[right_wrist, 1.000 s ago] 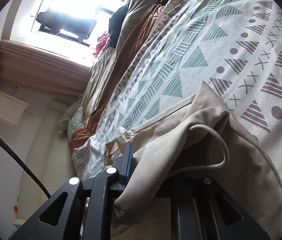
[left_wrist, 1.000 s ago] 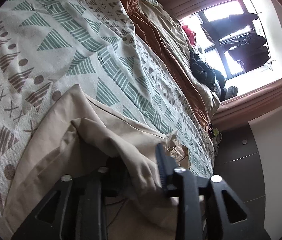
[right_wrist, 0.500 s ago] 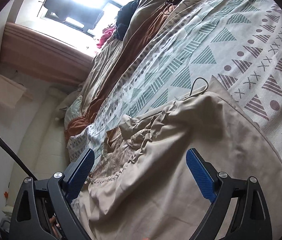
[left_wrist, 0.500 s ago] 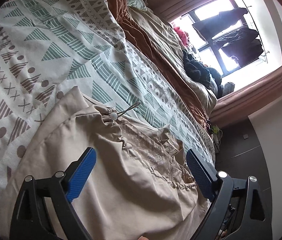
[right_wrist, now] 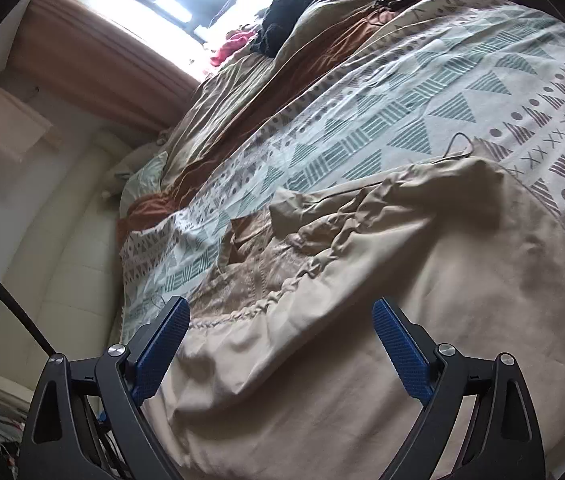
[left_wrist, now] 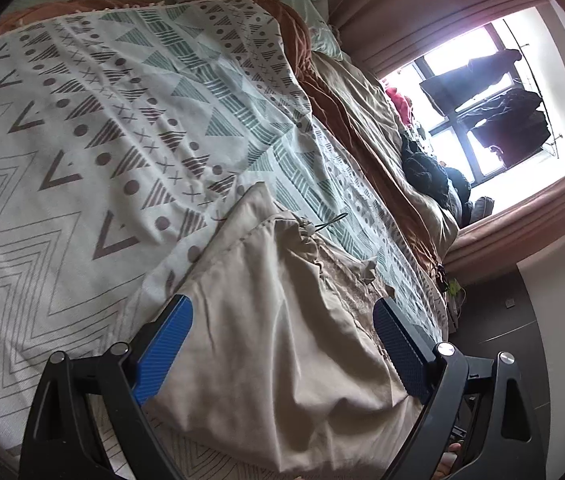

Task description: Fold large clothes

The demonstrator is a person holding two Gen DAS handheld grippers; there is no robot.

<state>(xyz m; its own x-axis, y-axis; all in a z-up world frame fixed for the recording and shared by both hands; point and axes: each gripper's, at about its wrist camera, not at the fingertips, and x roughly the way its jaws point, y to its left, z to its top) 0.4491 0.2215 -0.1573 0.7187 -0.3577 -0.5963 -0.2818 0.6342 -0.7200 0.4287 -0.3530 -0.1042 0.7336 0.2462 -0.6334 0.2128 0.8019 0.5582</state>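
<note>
I count one beige garment (left_wrist: 282, 320) lying on one bed (left_wrist: 62, 220), over one patterned cover (left_wrist: 142, 120). From it trails one thin cord loop (right_wrist: 460, 146). I have two hand-held grippers: the left hand-held gripper (left_wrist: 282, 332) and the right hand-held gripper (right_wrist: 281, 330), each with two blue pads (left_wrist: 166, 344), jaws spread. One window (left_wrist: 482, 108); beside it, one dark clothes heap (left_wrist: 430, 172).

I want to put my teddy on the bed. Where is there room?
The patterned bedspread is bare left of the beige garment, up to the orange blanket. The window side is crowded with dark clothes and rumpled tan bedding.
</note>
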